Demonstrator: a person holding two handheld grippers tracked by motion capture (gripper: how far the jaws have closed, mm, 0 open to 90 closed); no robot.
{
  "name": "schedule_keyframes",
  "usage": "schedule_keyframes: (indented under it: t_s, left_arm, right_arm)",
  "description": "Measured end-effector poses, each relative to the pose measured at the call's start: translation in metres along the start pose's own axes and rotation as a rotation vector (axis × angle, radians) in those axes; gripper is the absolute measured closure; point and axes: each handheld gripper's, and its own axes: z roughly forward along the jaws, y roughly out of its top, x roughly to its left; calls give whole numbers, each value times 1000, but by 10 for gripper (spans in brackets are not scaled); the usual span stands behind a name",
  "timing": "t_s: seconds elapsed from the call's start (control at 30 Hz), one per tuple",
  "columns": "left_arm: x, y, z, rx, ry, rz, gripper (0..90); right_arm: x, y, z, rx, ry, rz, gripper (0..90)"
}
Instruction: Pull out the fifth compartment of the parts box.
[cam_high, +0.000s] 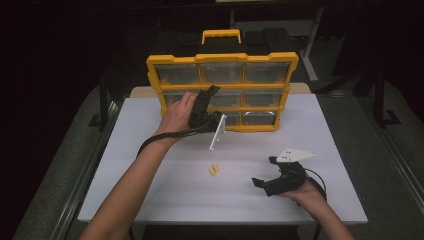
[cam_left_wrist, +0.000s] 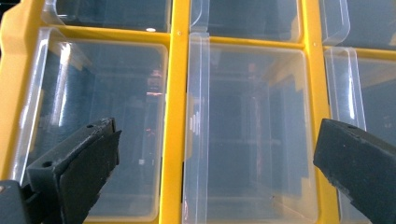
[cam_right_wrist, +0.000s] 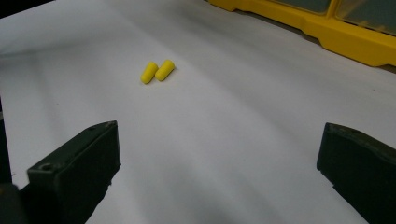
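A yellow organizer case (cam_high: 222, 59) with clear drawers stands upright at the back of the white table (cam_high: 150, 195). My left gripper (cam_high: 209, 97) is raised against its middle row, open, with nothing between the jaws. In the left gripper view the clear drawers (cam_left_wrist: 247, 130) and the yellow frame (cam_left_wrist: 173, 116) are very close ahead. Two yellow earplugs (cam_high: 214, 170) lie side by side mid-table. My right gripper (cam_high: 265, 172) rests low at the right, open and empty, facing the earplugs (cam_right_wrist: 158, 71).
The case has a yellow carry handle (cam_high: 221, 35) on top. Its lower yellow edge (cam_right_wrist: 327, 32) crosses the far right of the right gripper view. Dark floor and metal frames surround the table.
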Motion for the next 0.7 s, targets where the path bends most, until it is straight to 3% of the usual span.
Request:
schedule_keyframes:
  t_s: [0.27,0.4,0.53,0.7]
  left_arm:
    - [-5,-3,6,14,5,0,63]
    - [-1,-3,5,27,-3,-4,143]
    - [4,-3,6,49,-9,23,201]
    - [8,-1,9,54,-13,16,288]
  right_arm:
    - [0,0,0,1,0,2,0]
    - [0,0,0,1,-1,2,0]
    - [0,0,0,1,1,1,0]
    - [0,0,0,-1,0,1,0]
